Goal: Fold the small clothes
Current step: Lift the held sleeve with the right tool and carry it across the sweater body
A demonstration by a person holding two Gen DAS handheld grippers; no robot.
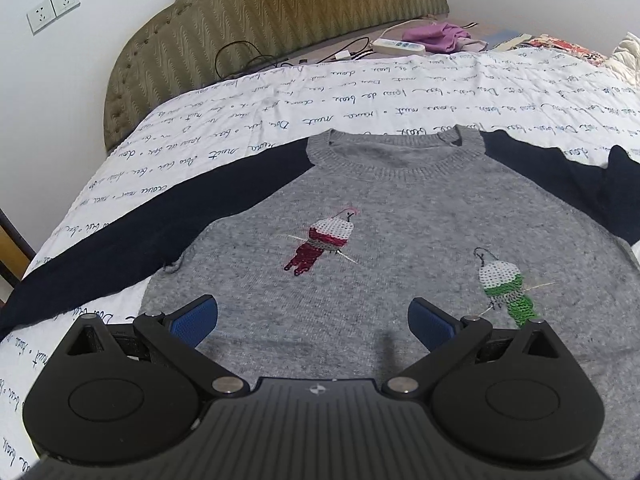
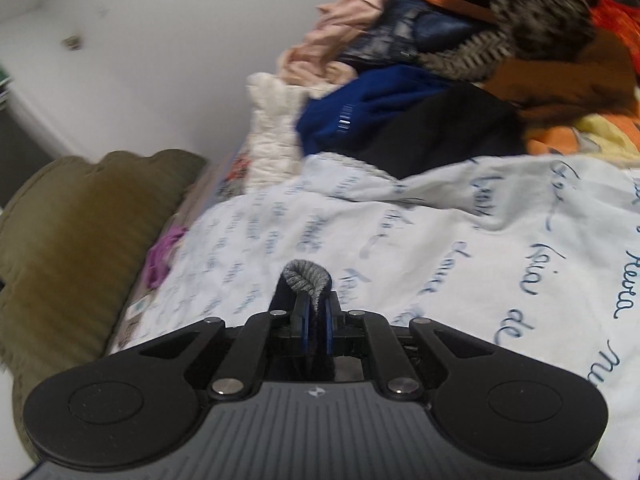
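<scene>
Left wrist view: sweater [image 1: 380, 208] flat at frame centre on bedspread [image 1: 280, 96]; my left gripper [image 1: 312, 320] wide open, empty. Right gripper [image 2: 314, 312] pinched on grey ribbed cuff [image 2: 306, 278], probably sleeve end. Carry sleeve across chest slowly, keep it taut.

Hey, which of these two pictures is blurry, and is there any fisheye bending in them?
Left wrist view: sharp; the sweater and its sequin figures read clearly, though the bedsheet edge bows from fisheye distortion, with dark corners. Right wrist view: smeared; the clothes pile and sheet lettering streak, while the right gripper, shut on a grey cuff, stays crisp.
</scene>
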